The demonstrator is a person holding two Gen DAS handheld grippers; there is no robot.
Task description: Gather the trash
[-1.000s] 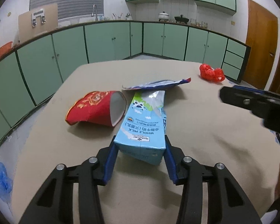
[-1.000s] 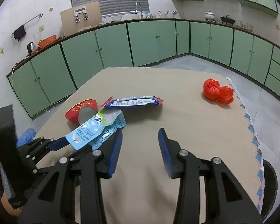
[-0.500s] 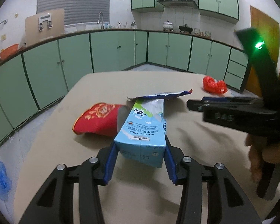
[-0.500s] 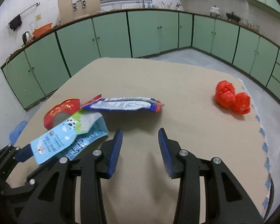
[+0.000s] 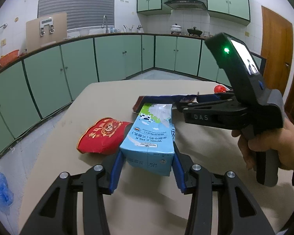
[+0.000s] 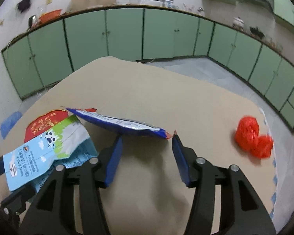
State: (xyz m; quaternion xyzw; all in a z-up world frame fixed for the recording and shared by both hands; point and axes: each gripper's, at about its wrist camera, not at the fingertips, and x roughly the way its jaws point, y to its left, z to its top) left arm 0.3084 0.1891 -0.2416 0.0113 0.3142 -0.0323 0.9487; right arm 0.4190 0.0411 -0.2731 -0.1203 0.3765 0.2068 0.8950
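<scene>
My left gripper (image 5: pixel 147 157) is shut on the base of a light blue whole-milk carton (image 5: pixel 151 133), which points away over the tan table (image 5: pixel 100 98). A red snack pouch (image 5: pixel 102 135) lies just left of the carton. My right gripper (image 6: pixel 147 139) has come in low behind the carton and its jaws are opening. The near edge of a flat blue wrapper (image 6: pixel 117 122) lies right at its fingertips, and the pads do not press on it. A crumpled red bag (image 6: pixel 252 137) sits far right near the table edge.
A hand (image 5: pixel 264 146) grips the right tool's handle beside the carton. Green cabinets (image 5: pixel 117 58) ring the room. A blue plastic bag (image 5: pixel 0 192) lies on the floor at the left. The tablecloth's fringed right edge (image 6: pixel 274 168) is close to the red bag.
The right gripper has swung left across the table up to the blue wrapper, and its jaws stand wider. The left gripper keeps the carton, hardly moved.
</scene>
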